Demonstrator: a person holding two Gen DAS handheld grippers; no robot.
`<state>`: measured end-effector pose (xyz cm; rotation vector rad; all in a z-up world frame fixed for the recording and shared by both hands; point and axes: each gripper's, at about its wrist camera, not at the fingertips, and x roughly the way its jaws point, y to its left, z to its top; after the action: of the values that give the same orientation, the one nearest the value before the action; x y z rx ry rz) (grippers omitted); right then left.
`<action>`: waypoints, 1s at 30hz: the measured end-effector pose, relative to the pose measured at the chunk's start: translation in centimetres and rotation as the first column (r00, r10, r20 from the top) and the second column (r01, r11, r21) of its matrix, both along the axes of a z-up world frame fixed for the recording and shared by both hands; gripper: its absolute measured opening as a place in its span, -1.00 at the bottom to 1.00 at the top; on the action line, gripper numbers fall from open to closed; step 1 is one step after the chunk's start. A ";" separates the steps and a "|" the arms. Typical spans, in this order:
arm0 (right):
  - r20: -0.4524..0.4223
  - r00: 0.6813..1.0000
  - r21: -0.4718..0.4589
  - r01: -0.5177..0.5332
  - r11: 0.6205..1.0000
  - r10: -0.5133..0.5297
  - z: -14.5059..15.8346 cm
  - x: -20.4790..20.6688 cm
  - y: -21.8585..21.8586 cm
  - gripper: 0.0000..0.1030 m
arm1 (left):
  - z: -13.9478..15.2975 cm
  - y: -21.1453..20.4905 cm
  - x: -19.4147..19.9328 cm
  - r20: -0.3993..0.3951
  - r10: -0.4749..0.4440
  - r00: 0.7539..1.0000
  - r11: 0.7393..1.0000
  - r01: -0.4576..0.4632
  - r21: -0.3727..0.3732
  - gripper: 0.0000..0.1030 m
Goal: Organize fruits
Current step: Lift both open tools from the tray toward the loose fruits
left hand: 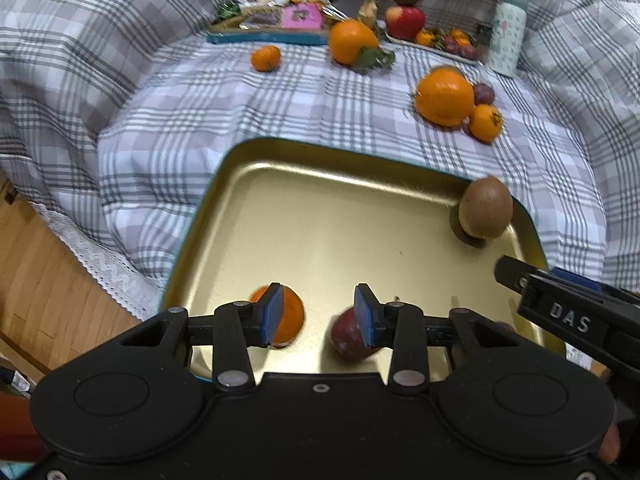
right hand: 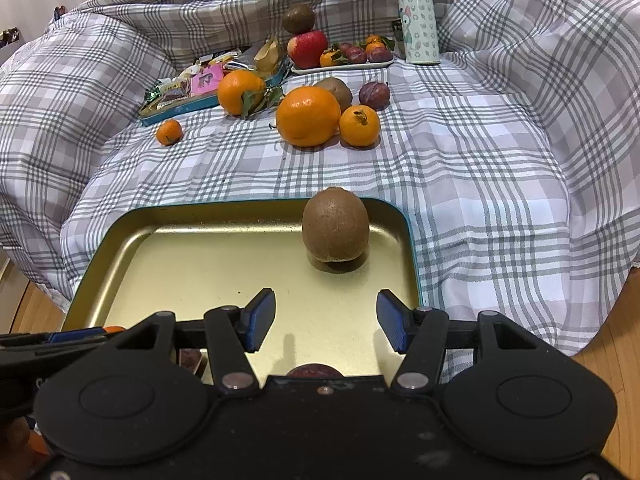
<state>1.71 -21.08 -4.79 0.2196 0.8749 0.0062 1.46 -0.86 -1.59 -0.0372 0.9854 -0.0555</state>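
Observation:
A gold tray [left hand: 340, 240] with a teal rim lies on the checked cloth; it also shows in the right wrist view [right hand: 200, 264]. In it are a brown kiwi [left hand: 485, 207] [right hand: 335, 225] upright at the far right corner, a small mandarin [left hand: 290, 316] and a dark red plum [left hand: 348, 340] near the front. My left gripper [left hand: 319, 318] is open and empty above the tray's near part, between mandarin and plum. My right gripper [right hand: 326, 320] is open and empty, a little short of the kiwi. Its arm shows in the left wrist view [left hand: 568, 312].
Loose on the cloth are a large orange [right hand: 308, 116], a mandarin [right hand: 359, 125], a leafy orange [right hand: 240, 92], a small mandarin [right hand: 169, 132], a plum [right hand: 374, 94] and a kiwi [right hand: 336, 90]. A white fruit plate [right hand: 344, 65], a snack tray [right hand: 188, 104] and a bottle [right hand: 418, 16] stand behind.

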 end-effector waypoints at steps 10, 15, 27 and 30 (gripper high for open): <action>0.028 1.000 0.008 0.012 1.000 -0.012 0.9 0.0 -0.5 0.17 | 0.9 0.5 0.4 0.064 0.018 0.998 0.999 -0.021 0.050 -0.11; 0.035 0.999 0.013 0.020 1.000 -0.021 1.2 0.1 -0.8 0.17 | 1.2 0.9 1.0 0.077 0.027 0.997 0.998 -0.031 0.062 -0.11; 0.022 0.999 0.020 0.028 0.999 -0.028 1.0 1.3 -1.0 0.17 | 1.8 2.2 3.2 0.093 0.050 0.994 0.995 -0.057 0.080 -0.11; 0.020 0.999 0.021 0.025 0.999 -0.025 1.0 1.7 -1.1 0.17 | 2.0 2.3 3.9 0.097 0.050 0.994 0.994 -0.059 0.088 -0.11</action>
<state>3.42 -22.13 -3.76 0.2493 0.8522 -0.0058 5.36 1.42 0.41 0.0216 0.8904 0.0374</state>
